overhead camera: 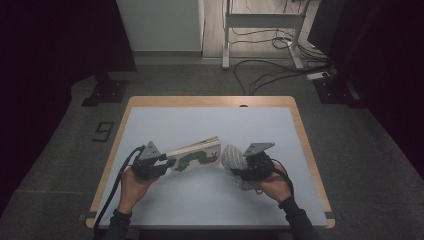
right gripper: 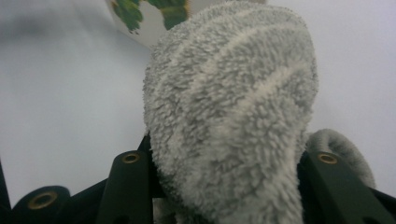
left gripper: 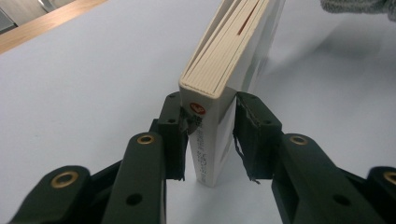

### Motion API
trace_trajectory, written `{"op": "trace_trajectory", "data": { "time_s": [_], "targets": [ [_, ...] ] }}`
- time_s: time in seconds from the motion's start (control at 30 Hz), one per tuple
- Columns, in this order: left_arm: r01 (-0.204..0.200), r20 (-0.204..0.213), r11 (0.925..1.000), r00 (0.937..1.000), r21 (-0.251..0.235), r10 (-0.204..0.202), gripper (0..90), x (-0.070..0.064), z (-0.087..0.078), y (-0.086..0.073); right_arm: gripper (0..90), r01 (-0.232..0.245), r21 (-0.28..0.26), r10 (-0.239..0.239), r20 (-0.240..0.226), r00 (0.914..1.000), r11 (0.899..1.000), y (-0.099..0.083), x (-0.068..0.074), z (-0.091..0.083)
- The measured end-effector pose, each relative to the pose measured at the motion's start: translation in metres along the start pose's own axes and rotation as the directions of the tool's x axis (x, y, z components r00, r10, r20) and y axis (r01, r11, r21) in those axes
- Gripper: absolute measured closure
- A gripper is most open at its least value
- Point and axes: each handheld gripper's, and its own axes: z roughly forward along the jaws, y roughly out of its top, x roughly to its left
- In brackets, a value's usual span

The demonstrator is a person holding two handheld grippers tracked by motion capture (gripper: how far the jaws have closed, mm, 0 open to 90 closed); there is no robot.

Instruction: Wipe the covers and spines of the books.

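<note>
Item one: my left gripper (left gripper: 208,140), jaws clamped on the spine end of a thick white board book with a green caterpillar cover (overhead camera: 196,154), held above the pale grey tabletop (overhead camera: 210,125). Item two: my right gripper (right gripper: 224,163), jaws closed around a fluffy grey-and-white striped sock (right gripper: 233,107), its tip just beside the book's far edge. Beyond: wooden table rim (overhead camera: 210,100).

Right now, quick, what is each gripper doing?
Left gripper: shut on the white cardboard caterpillar picture book.
Right gripper: shut on the fluffy grey striped sock.
</note>
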Motion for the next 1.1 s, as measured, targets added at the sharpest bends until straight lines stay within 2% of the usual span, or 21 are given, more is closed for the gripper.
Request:
{"op": "trace_trajectory", "data": {
  "time_s": [0.47,1.1],
  "targets": [
    [-0.004,0.002,1.0000,1.0000,0.000,0.004,65.1,0.000,0.000,0.000,51.9,0.065,-0.002,-0.065,-0.070,0.9954,0.998,0.024,0.026,0.025],
    [-0.024,0.000,0.9997,0.9997,0.005,0.024,65.4,0.000,0.000,0.000,51.8,0.169,-0.018,-0.170,-0.158,0.9726,0.985,0.058,0.061,0.068]
  ]
}}
